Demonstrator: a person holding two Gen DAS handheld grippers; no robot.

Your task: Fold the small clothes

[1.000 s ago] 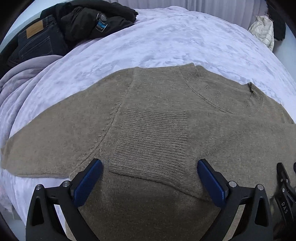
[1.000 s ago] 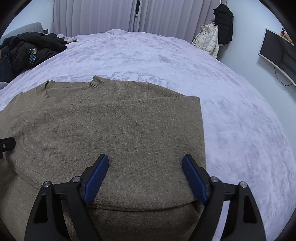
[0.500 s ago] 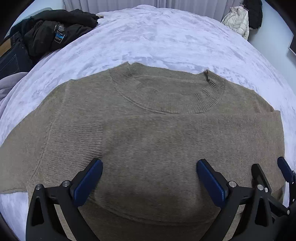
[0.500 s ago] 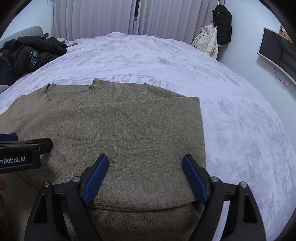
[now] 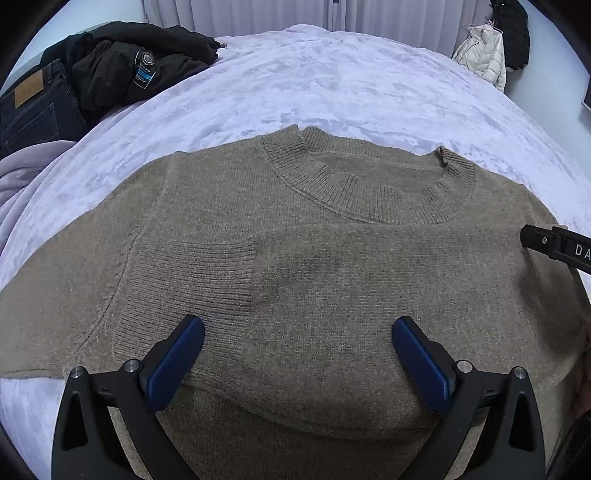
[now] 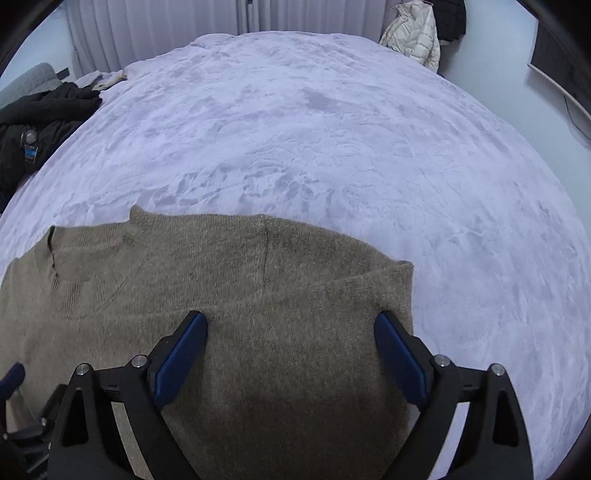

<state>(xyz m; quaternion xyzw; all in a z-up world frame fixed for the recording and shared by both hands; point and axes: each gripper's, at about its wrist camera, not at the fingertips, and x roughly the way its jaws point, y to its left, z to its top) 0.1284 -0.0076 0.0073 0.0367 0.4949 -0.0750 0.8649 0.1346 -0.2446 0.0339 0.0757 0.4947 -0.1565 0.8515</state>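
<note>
Both tongs are released above the taupe knit sweater (image 5: 332,295), which lies flat on the lavender bed (image 6: 295,129): left tongs (image 5: 297,354) mid-chest, right tongs (image 6: 291,350), jaws just widened, nothing between them, at its folded right edge. Step: sleeve folding. Next, probably grasp the unfolded left sleeve (image 5: 55,325).

Both wrist cameras are looking steeply down along their fingers, close above the sweater (image 5: 332,266) on the bed (image 6: 314,122). The left view is facing its collar; the right is facing its right edge. Both are sharing the sweater, bed and curtains (image 6: 166,29).
</note>
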